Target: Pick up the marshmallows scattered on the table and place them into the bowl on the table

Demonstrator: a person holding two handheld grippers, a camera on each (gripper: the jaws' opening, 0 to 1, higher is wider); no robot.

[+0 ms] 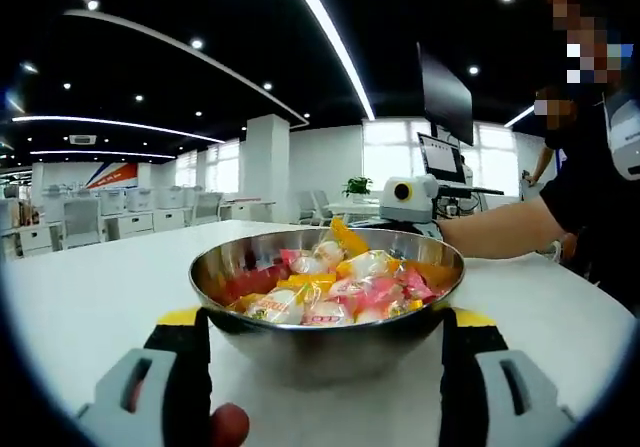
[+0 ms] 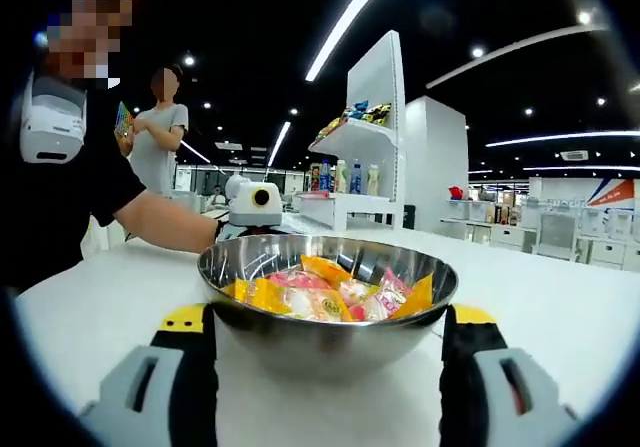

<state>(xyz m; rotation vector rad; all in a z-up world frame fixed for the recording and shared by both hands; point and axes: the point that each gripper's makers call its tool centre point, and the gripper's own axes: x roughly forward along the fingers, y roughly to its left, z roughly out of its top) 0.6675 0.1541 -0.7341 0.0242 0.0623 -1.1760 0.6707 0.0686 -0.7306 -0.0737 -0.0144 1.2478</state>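
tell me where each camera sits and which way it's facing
Left gripper view: rides the left gripper, low over the table, facing the bowl of marshmallows framed by its open jaws; beyond, the person's forearm.
Right gripper view: rides the right gripper, facing the same bowl from the opposite side; jaws open, forearm behind.
Shared: bowl, marshmallows, table, person.

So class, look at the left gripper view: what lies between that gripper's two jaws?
In the left gripper view, the steel bowl sits between the open jaws of the left gripper, filled with wrapped marshmallows. The white table is under it.
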